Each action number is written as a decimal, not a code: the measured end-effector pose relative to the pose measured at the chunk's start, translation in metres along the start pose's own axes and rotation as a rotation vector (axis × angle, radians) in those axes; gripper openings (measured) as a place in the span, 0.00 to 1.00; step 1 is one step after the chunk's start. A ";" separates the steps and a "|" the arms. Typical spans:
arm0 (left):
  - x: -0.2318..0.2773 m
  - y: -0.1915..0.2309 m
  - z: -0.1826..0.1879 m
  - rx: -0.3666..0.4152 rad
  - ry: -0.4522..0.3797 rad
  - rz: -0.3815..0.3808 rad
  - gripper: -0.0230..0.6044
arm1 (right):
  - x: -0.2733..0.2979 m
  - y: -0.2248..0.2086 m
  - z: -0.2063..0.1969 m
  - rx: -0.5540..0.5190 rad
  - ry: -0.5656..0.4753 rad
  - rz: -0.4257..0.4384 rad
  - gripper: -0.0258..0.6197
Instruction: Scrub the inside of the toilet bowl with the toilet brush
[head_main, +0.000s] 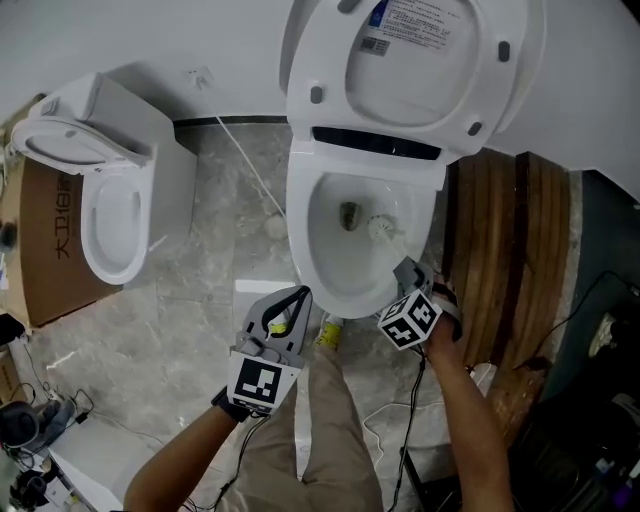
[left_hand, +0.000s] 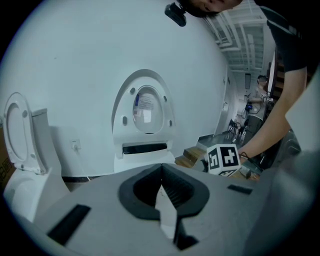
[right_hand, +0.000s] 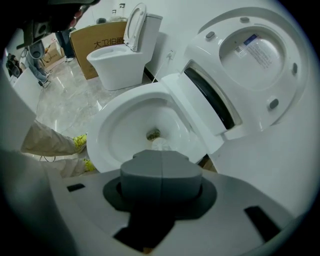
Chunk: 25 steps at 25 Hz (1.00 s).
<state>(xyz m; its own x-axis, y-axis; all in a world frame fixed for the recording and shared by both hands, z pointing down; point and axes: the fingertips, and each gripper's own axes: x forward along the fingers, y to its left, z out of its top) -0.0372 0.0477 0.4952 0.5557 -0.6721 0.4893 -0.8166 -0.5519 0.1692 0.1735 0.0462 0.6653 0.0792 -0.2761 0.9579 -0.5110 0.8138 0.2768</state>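
Left tool closed, empty; right tool tight on white toilet brush, bristle head inside toilet bowl.

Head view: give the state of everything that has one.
lid: raised.
bowl: uncovered.
brush: head down inside the bowl.
right gripper: fingers shut on the brush handle.
left gripper: fingers shut, empty, clear of the bowl.
second toilet: lid raised.
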 end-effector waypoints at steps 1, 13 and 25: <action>0.000 0.001 -0.001 0.002 0.002 0.003 0.05 | -0.001 0.005 -0.001 0.006 0.004 0.006 0.27; -0.002 0.021 -0.001 -0.010 -0.001 0.034 0.05 | -0.017 0.063 -0.005 0.076 0.016 0.085 0.27; -0.008 0.030 -0.008 -0.030 0.003 0.047 0.05 | -0.034 0.102 0.013 0.138 0.000 0.156 0.27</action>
<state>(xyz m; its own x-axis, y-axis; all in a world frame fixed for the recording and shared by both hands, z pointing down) -0.0674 0.0408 0.5029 0.5163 -0.6956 0.4996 -0.8461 -0.5046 0.1718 0.1079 0.1316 0.6598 -0.0102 -0.1524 0.9883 -0.6293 0.7690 0.1121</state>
